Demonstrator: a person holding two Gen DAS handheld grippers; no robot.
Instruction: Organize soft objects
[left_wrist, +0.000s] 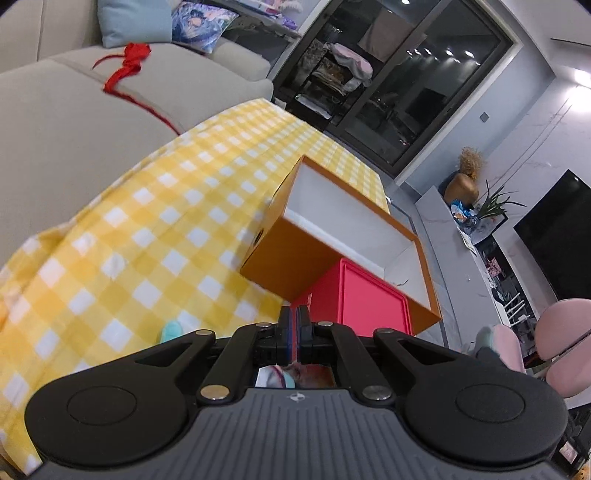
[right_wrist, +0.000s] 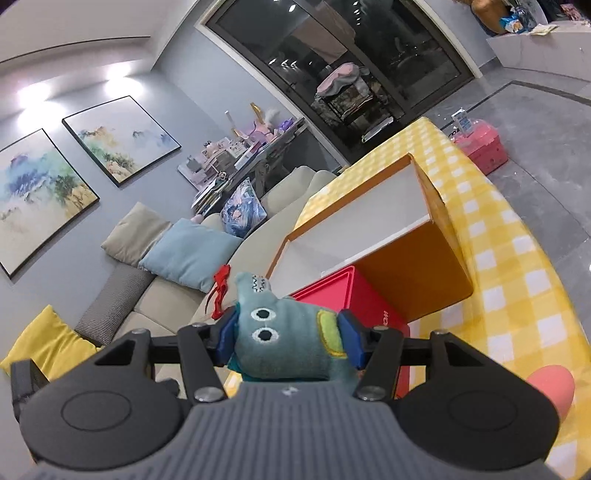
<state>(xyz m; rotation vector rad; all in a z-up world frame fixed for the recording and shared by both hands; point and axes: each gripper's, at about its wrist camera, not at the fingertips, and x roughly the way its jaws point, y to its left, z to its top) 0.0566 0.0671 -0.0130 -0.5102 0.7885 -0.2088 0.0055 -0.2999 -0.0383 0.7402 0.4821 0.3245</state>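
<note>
My right gripper (right_wrist: 286, 338) is shut on a teal plush toy (right_wrist: 284, 339) with two eyes and a green patch, held above the table near a red box (right_wrist: 354, 299). An open orange box with a white inside (right_wrist: 369, 225) stands behind the red box on the yellow checked tablecloth (right_wrist: 509, 295). In the left wrist view my left gripper (left_wrist: 294, 325) is shut with nothing between its fingers, just in front of the red box (left_wrist: 365, 299) and the orange box (left_wrist: 351, 229). A teal soft object (left_wrist: 170, 329) lies on the tablecloth (left_wrist: 147, 240) to its left.
A beige sofa (left_wrist: 55, 110) with a red ribbon (left_wrist: 127, 66) and cushions stands beyond the table. A pink round soft object (right_wrist: 554, 387) lies on the cloth at the right. A pink basket (right_wrist: 480, 144) sits on the floor. Pink chairs (left_wrist: 561, 332) stand at the right.
</note>
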